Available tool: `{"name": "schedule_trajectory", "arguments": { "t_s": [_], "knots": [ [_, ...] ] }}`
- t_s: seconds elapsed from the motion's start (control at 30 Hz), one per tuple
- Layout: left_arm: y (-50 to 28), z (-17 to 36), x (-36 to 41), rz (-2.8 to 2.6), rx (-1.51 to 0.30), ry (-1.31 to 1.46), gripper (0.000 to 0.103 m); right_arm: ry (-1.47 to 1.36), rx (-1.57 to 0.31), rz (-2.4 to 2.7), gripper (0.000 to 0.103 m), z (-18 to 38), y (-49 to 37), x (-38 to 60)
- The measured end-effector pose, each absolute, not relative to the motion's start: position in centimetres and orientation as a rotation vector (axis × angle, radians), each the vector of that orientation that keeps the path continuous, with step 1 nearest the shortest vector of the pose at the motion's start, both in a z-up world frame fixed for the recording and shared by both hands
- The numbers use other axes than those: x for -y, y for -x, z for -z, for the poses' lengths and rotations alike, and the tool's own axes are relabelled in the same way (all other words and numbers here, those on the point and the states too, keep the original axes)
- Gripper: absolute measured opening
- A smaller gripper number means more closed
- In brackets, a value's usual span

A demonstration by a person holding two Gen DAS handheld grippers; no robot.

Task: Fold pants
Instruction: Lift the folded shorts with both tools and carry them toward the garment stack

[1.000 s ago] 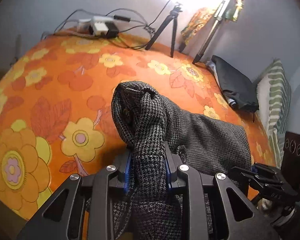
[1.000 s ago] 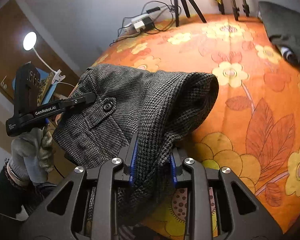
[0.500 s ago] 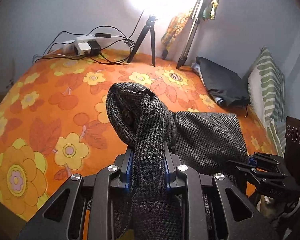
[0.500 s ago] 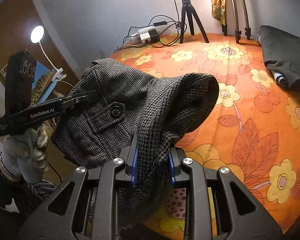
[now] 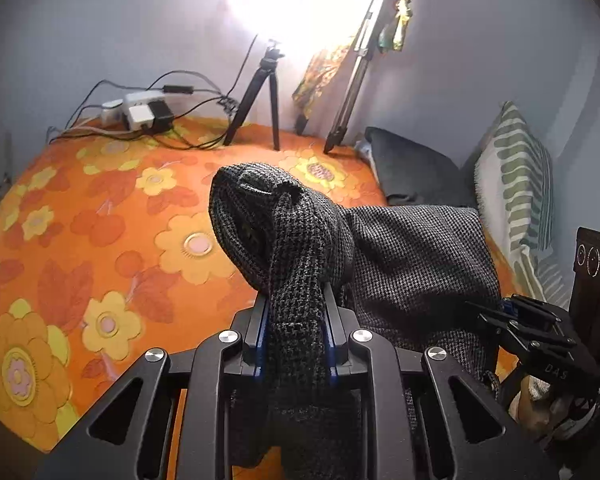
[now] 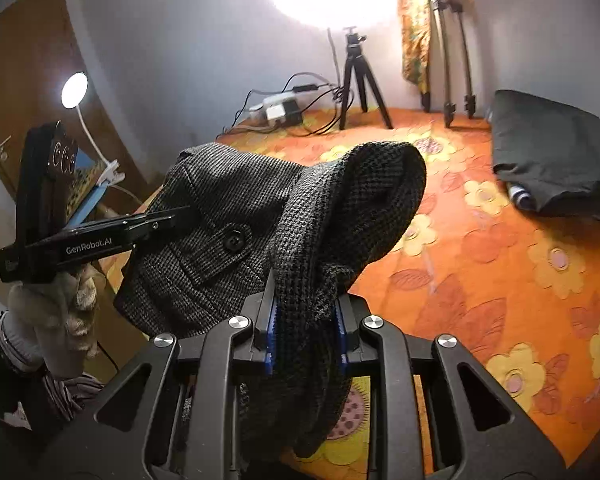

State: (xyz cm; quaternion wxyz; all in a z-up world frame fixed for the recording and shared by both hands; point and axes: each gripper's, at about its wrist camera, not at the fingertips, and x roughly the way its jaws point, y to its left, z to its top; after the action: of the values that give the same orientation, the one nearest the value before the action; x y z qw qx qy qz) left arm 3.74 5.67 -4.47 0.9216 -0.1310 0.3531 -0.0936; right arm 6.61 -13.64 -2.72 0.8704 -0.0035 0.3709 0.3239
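Left tongs (image 6: 180,216) read "GenRobot.AI"; right tongs (image 5: 508,312) "DAS".

Left gripper (image 5: 294,328) clamped on pants (image 5: 412,264), raised. Right gripper (image 6: 306,332) clamped on same pants, level alongside, well apart.

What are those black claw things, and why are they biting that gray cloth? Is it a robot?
No robot here. A person holds two grabbing tools, one in each hand, and each tool has a small camera looking along its two fingers. So one picture comes from the left gripper and the other from the right gripper. The gray cloth is a pair of checked pants, which the person wants to fold. Both tools are pinched shut on the pants and hold them up above a bed with an orange flowered cover. In the right tool's picture you can see the other tool and the person's gloved hand. At the far side stand a tripod and a dark folded cloth.
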Motion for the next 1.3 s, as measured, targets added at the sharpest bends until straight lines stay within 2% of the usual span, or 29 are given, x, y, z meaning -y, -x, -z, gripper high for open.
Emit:
{"name": "schedule_trajectory", "arguments": {
  "t_s": [0.77,1.3],
  "knots": [
    [-11.2,0.0,5.1,0.36,-0.625,0.219,0.019,-0.043,-0.641,-0.491,0.022,-3.0,-10.3,25.0],
    [-24.3,-2.1,14.1,0.441,-0.564,0.229,0.019,0.061,-0.589,-0.334,0.022,-6.6,-22.7,33.6]
  ]
}}
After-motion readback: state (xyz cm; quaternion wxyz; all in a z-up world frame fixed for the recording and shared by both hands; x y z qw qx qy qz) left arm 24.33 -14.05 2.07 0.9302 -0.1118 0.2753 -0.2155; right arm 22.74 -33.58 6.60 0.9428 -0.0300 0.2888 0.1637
